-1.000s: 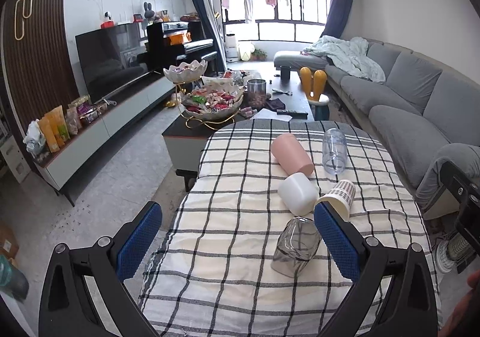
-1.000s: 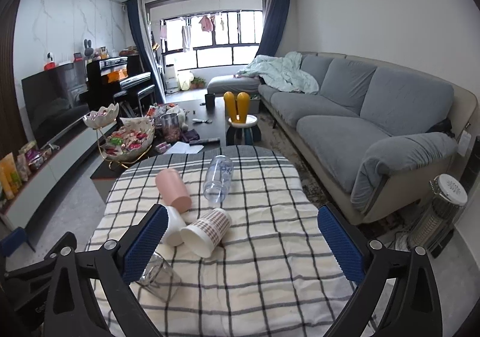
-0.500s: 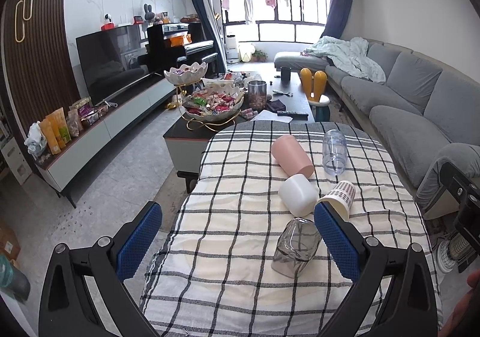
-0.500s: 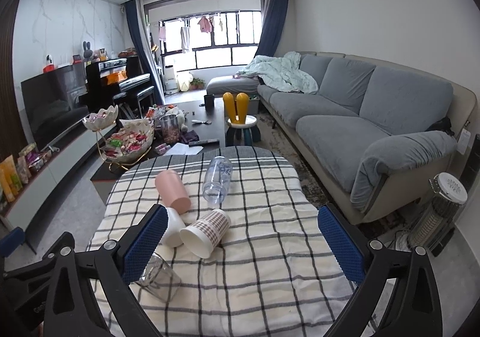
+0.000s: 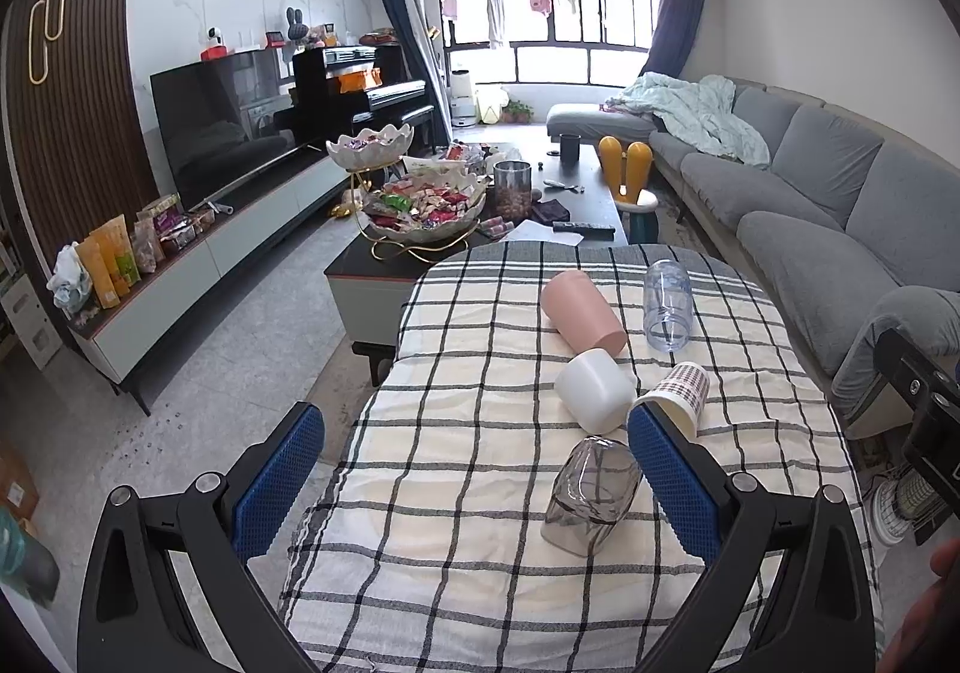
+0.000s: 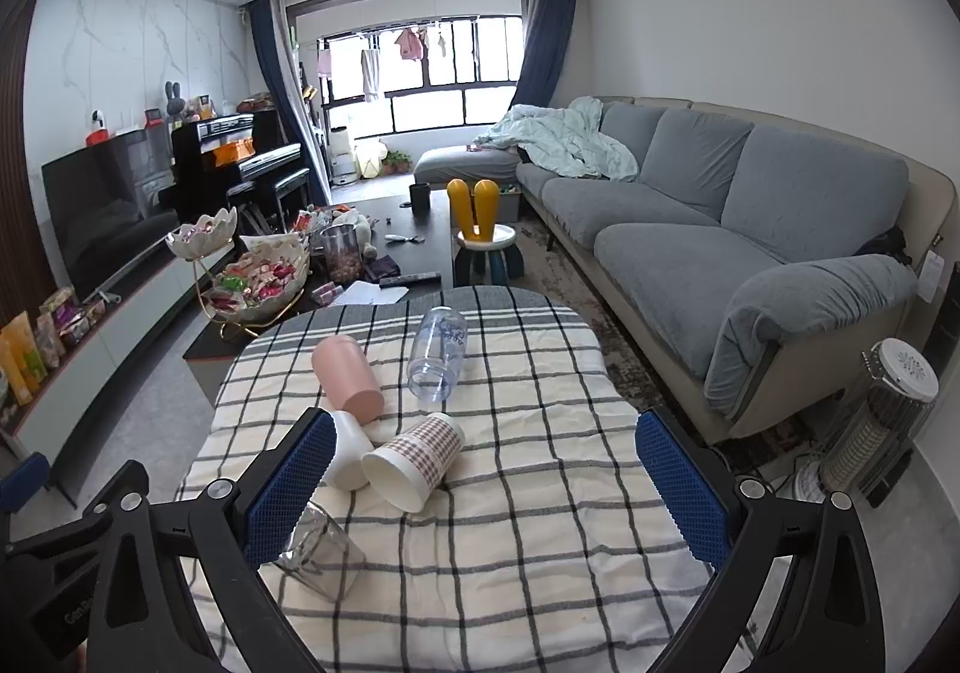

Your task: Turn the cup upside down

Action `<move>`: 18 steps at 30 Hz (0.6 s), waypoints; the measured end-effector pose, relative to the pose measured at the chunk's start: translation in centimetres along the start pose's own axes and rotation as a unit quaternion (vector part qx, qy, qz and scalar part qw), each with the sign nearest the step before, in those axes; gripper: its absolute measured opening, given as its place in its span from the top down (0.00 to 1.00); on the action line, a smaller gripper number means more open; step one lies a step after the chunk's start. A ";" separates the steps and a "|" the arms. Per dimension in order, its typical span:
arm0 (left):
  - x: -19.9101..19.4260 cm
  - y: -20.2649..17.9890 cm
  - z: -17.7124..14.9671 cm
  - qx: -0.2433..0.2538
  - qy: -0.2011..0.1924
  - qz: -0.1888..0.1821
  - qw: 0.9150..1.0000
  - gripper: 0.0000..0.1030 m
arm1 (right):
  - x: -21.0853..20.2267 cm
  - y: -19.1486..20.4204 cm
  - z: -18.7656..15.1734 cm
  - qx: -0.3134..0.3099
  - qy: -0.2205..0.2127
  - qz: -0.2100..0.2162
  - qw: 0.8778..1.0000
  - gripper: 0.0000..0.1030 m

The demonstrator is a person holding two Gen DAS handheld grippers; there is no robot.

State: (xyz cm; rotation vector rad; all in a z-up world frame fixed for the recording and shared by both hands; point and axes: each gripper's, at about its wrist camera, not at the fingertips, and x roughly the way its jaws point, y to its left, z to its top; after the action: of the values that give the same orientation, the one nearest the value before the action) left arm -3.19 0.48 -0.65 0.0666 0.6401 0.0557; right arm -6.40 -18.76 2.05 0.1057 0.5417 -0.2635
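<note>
Several cups lie on their sides on the checked tablecloth [image 5: 456, 451]: a pink cup [image 5: 581, 311], a clear plastic cup [image 5: 665, 296], a white cup [image 5: 594, 390], a plaid paper cup [image 5: 675, 394] and a smoky glass cup [image 5: 591, 496]. My left gripper [image 5: 474, 484] is open and empty above the near part of the table, its right finger beside the glass cup. My right gripper [image 6: 480, 484] is open and empty, held above the table; the plaid cup [image 6: 414, 460], white cup [image 6: 348, 451], pink cup [image 6: 347, 380], clear cup [image 6: 438, 352] and glass cup [image 6: 318, 550] lie ahead and to its left.
A coffee table [image 5: 420, 253] with snack bowls stands beyond the far table edge. A grey sofa [image 6: 750, 229] runs along the right, a TV bench [image 5: 180, 253] along the left. A heater [image 6: 882, 421] stands on the floor at right.
</note>
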 end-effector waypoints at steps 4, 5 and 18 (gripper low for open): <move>-0.1 0.0 0.0 0.000 -0.001 0.001 1.000 0.00 | 0.1 0.0 0.0 0.001 0.001 0.000 1.000 0.02; 0.0 0.0 0.0 0.000 -0.001 0.000 1.000 0.00 | 0.1 0.0 0.0 0.001 0.002 0.000 1.000 0.02; -0.1 -0.3 0.3 0.001 -0.002 -0.001 1.000 0.00 | 0.1 0.0 0.1 0.001 0.001 0.000 1.000 0.02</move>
State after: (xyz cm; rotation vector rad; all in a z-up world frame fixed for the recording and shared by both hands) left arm -3.12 0.13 -0.38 0.0672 0.6366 0.0523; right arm -6.24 -18.85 2.06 0.1086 0.5433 -0.2639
